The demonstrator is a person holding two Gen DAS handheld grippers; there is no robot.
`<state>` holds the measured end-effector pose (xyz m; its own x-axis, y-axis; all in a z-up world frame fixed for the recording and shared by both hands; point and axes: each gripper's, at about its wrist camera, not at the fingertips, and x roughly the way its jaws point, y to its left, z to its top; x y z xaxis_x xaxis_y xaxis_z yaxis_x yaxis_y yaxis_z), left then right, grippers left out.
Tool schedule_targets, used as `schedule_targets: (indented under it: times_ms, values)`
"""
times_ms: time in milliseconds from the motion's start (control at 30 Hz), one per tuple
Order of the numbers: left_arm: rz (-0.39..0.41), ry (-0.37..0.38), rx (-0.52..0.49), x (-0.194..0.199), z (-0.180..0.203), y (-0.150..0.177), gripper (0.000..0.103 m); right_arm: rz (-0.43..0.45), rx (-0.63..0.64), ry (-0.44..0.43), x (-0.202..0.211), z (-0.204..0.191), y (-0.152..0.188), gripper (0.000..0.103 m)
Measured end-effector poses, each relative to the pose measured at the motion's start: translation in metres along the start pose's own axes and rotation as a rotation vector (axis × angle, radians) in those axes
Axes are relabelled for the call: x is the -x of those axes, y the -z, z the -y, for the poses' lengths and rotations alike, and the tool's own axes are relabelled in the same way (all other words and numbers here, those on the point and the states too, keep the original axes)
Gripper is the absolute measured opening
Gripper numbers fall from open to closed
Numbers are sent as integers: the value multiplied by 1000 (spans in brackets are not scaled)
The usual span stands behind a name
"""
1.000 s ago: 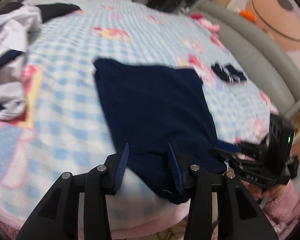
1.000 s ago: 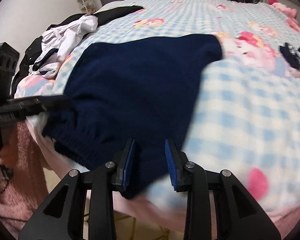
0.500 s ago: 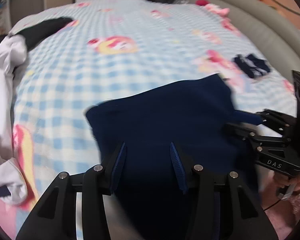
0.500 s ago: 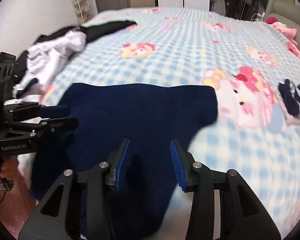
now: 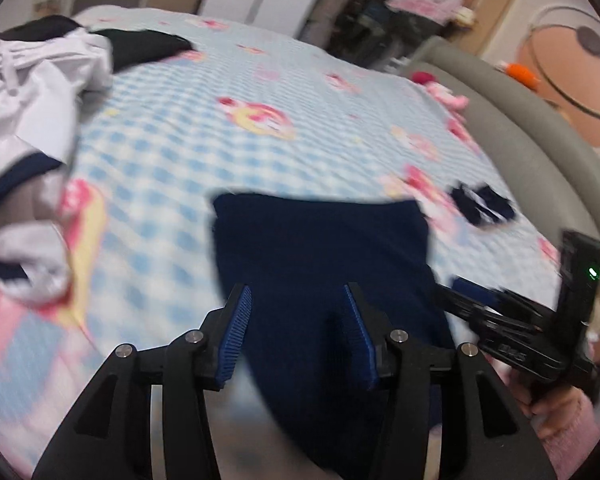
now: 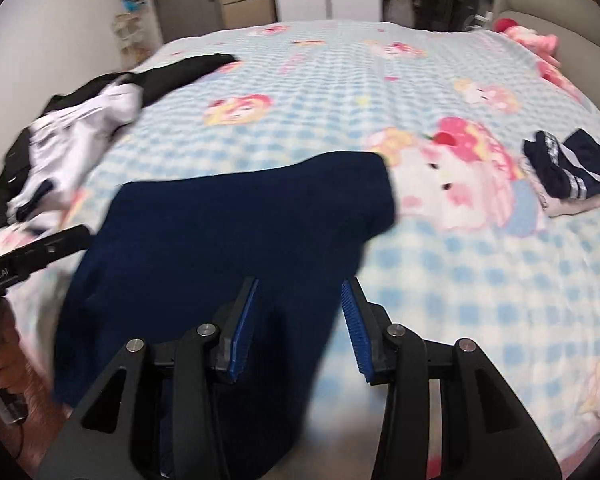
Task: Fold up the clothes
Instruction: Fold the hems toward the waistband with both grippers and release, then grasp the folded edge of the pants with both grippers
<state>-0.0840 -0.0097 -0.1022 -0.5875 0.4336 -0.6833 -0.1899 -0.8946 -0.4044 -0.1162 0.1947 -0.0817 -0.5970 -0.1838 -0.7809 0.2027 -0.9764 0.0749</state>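
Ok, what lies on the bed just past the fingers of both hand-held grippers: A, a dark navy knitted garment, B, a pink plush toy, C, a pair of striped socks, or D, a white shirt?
A: the dark navy knitted garment spreads over the blue checked bedspread directly ahead of both grippers.

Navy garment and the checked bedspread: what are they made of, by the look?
Navy garment: looks like a matte knit, a sweater perhaps; it drapes thickly and rounds over at its edges. Motion blur hides the stitch.
Checked bedspread: probably plush fleece; its surface looks soft and fuzzy without sheen, printed with blue checks and pink cartoon figures. Blur leaves this open.
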Motion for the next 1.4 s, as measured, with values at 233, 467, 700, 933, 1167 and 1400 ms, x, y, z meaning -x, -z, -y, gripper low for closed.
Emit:
schedule_targets:
  times_ms: [233, 467, 700, 933, 1167, 1400]
  values:
    - [-126, -116, -127, -20, 28, 35, 56, -112, 71, -42, -12, -27, 41, 47]
    - [-82, -81, 10, 3, 4, 33, 56, -58, -17, 143, 4, -9, 54, 47]
    - [-121, -77, 11, 7, 13, 51, 56, -82, -52, 113, 11, -6, 65, 48]
    - [-72, -245, -6, 27, 3, 51, 56, -99, -70, 109, 17, -5, 72, 48]
    - [-55, -33, 120, 41, -19, 48, 56, -91, -95, 94, 31, -14, 66, 48]
    - [-147, -44, 24, 18, 11, 55, 56, -96, -60, 34, 35, -36, 65, 48]
